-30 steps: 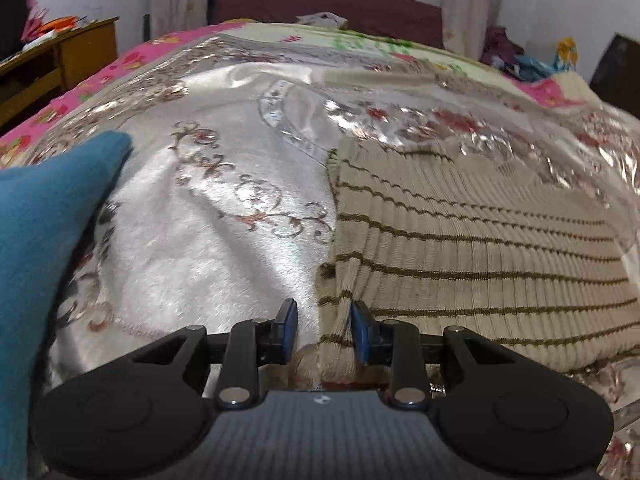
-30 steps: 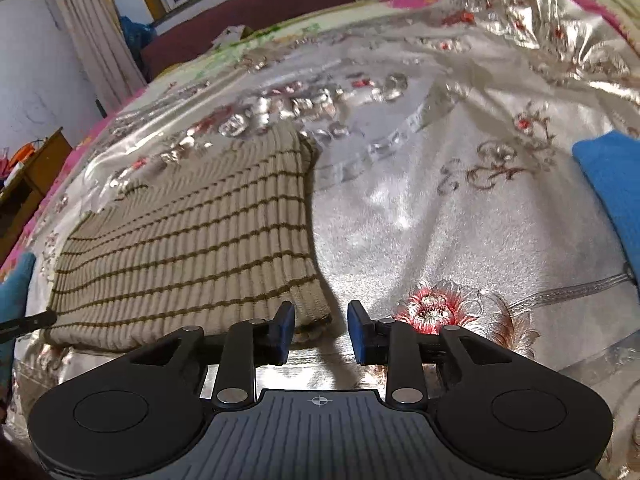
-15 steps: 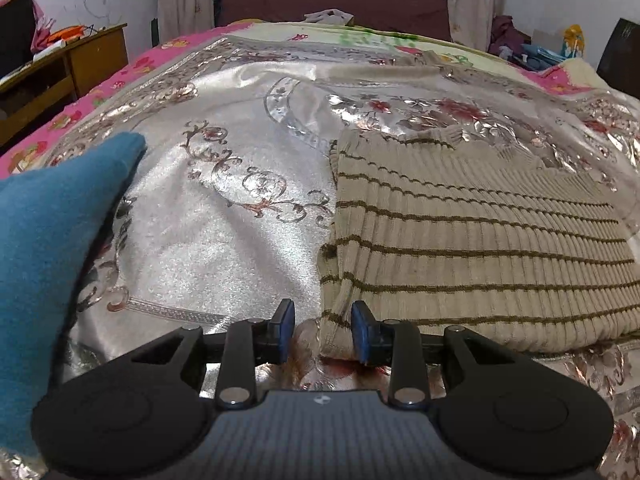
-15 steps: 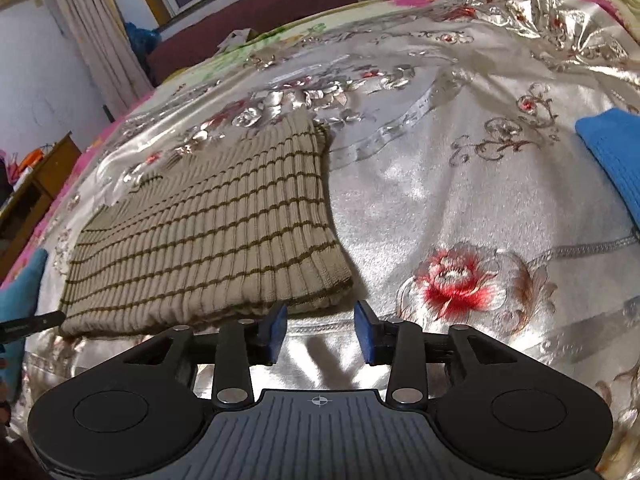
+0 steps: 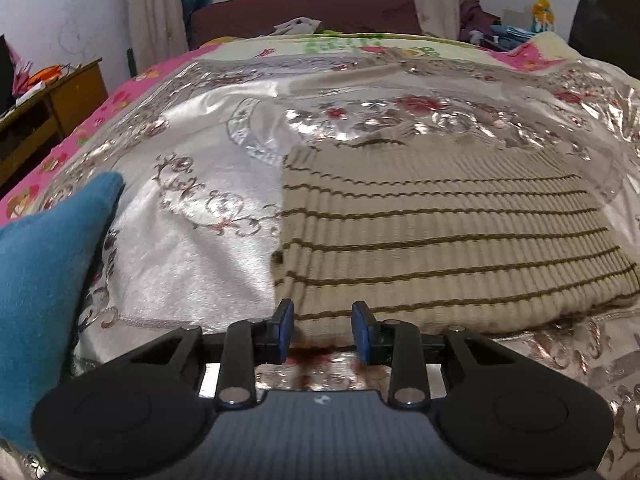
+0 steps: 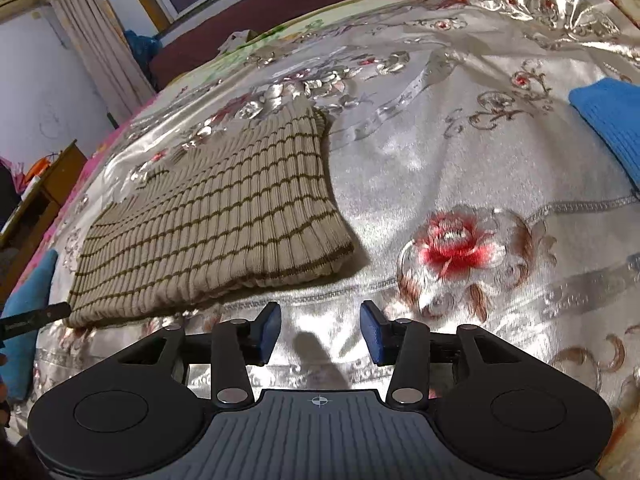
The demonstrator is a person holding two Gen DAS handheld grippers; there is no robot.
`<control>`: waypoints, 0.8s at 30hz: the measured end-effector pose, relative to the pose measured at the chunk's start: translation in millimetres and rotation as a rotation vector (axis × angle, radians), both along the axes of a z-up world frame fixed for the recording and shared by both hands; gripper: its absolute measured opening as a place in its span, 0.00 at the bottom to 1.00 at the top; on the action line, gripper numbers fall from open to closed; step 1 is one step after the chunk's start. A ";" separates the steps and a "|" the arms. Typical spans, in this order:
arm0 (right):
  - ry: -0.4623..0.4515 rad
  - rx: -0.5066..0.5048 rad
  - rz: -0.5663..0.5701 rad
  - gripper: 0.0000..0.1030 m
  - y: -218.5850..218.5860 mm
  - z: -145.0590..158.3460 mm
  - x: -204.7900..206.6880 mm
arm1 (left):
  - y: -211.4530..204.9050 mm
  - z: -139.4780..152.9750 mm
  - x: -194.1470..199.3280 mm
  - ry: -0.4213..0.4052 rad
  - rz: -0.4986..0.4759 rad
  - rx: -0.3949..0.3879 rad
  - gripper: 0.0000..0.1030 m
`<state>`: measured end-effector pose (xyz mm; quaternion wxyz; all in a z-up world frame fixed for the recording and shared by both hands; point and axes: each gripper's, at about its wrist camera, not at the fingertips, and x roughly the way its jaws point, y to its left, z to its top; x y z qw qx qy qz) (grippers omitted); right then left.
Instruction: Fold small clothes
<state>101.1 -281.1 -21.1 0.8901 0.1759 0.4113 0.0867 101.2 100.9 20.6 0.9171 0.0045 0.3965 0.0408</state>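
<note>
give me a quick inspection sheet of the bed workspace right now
surface: silver embroidered bedspread, shiny, lightly creased.
job's things: beige striped knit sweater, folded into a flat rectangle.
clutter: blue cloth at the left edge; another blue knit piece at the right.
grippers: left gripper open at the sweater's near edge; right gripper open, empty, over bare bedspread.
cables: nothing seen.
surroundings: wooden cabinet, curtains, window beyond the bed.
</note>
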 end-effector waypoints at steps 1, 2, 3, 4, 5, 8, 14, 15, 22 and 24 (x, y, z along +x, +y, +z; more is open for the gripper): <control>0.002 0.003 0.001 0.43 0.2 -1.5 -1.2 | -3.0 0.4 -0.4 0.002 -0.007 0.004 0.36; 0.001 0.005 0.001 0.44 0.2 -2.7 -2.2 | -5.4 0.6 -0.9 0.003 -0.012 0.007 0.36; -0.002 0.006 0.001 0.46 0.5 -3.4 -3.3 | -8.3 0.6 -1.3 0.005 -0.018 0.011 0.36; -0.006 0.008 0.003 0.47 0.6 -4.0 -4.5 | -11.0 0.3 -1.7 0.007 -0.024 0.015 0.36; -0.010 0.012 0.004 0.48 0.6 -4.2 -5.5 | -13.0 -0.1 -1.9 0.009 -0.028 0.017 0.36; -0.021 0.025 0.005 0.50 -0.1 -5.8 -7.4 | -19.6 -1.3 -1.9 0.018 -0.037 0.026 0.36; -0.039 0.056 0.003 0.55 -2.4 -8.5 -9.6 | -33.8 -3.8 0.2 0.040 -0.058 0.050 0.37; -0.041 0.062 0.002 0.55 -3.1 -8.8 -9.9 | -36.3 -4.6 1.0 0.045 -0.062 0.054 0.37; -0.074 0.068 -0.010 0.56 -6.3 -9.1 -12.5 | -55.7 -6.7 4.8 0.065 -0.092 0.078 0.38; -0.087 0.062 -0.016 0.58 -6.9 -7.8 -12.9 | -61.3 -6.9 6.2 0.068 -0.102 0.084 0.39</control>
